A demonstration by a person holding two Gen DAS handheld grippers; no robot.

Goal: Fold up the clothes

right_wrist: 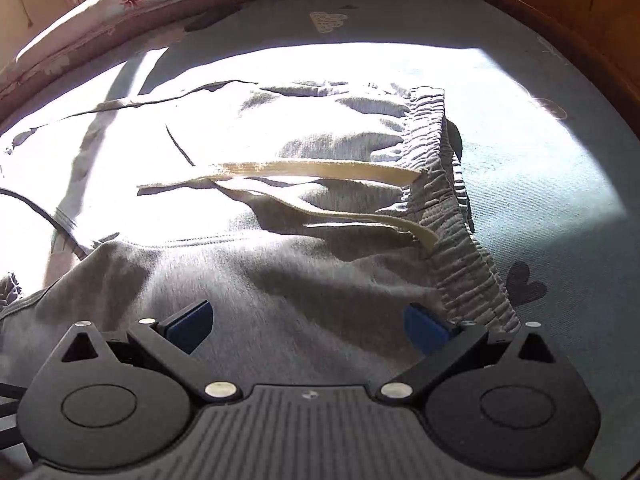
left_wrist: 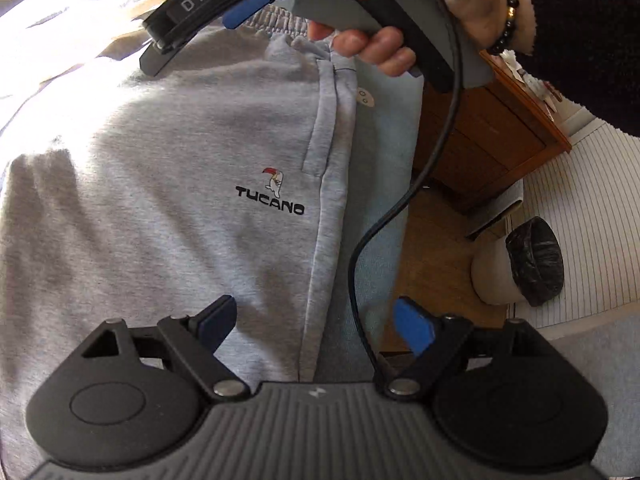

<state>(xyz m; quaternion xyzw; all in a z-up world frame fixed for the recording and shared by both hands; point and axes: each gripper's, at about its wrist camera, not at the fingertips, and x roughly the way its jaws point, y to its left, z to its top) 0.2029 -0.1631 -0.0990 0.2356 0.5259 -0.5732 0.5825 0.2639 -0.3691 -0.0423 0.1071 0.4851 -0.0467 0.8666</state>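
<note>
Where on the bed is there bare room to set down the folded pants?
Bare blue sheet lies between the grey sweatpants' waistband and the wooden bed frame. A narrower strip runs toward the floral pillow. The sweatpants fill the rest.

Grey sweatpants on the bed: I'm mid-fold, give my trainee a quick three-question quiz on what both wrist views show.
1. True or false: the left gripper is clamped on the grey sweatpants.
2. Multiple choice: the cream drawstrings lie (A) across the front of the pants, leading from the waistband; (B) on the wooden floor; (C) between the right gripper's fingers.
3. Fill in: the word printed under the bird logo is ____.

Key
1. False: its jaws stand wide, nothing between the pads.
2. A. The right gripper is open too, above the fabric.
3. TUCANO.
</note>
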